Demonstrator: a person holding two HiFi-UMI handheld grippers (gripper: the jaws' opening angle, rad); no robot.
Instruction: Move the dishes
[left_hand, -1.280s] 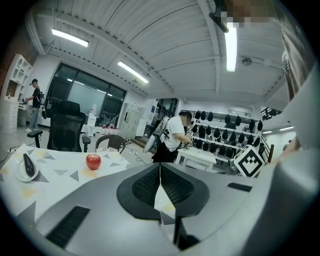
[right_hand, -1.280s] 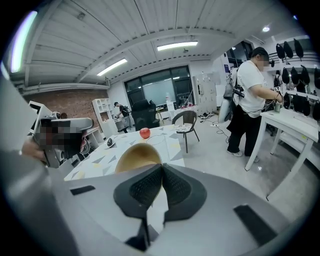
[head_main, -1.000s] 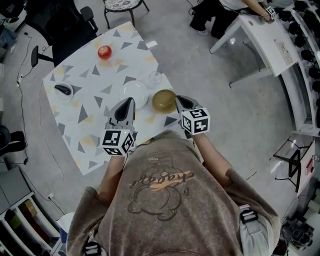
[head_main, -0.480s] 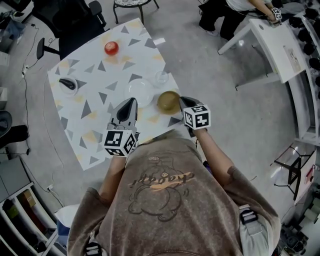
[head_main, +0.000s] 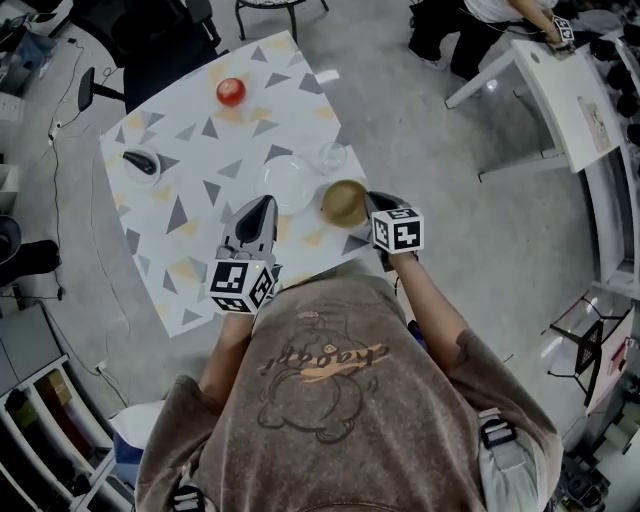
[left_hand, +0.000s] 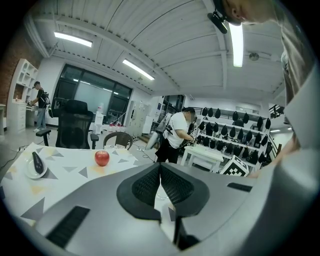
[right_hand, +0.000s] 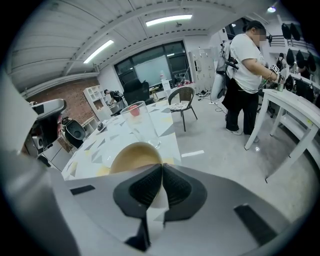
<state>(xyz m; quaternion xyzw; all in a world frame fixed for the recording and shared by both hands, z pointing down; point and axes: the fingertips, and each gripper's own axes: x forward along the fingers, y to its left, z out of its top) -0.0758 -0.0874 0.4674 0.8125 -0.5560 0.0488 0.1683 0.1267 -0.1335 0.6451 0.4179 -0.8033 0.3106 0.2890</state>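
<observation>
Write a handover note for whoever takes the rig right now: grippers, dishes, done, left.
Left gripper: jaws together, empty, over the near part of the table, just short of the white plate.
Right gripper: jaws together, nothing between them, tips right at the near rim of the brown bowl.
Dishes: plate and bowl side by side near the table's near edge; clear glass just beyond the bowl; small white dish with a dark object at the far left; apple at the far side.
Done: no dish is gripped or lifted.
Left: open on a dish, grip it, move it; likely the bowl first.
</observation>
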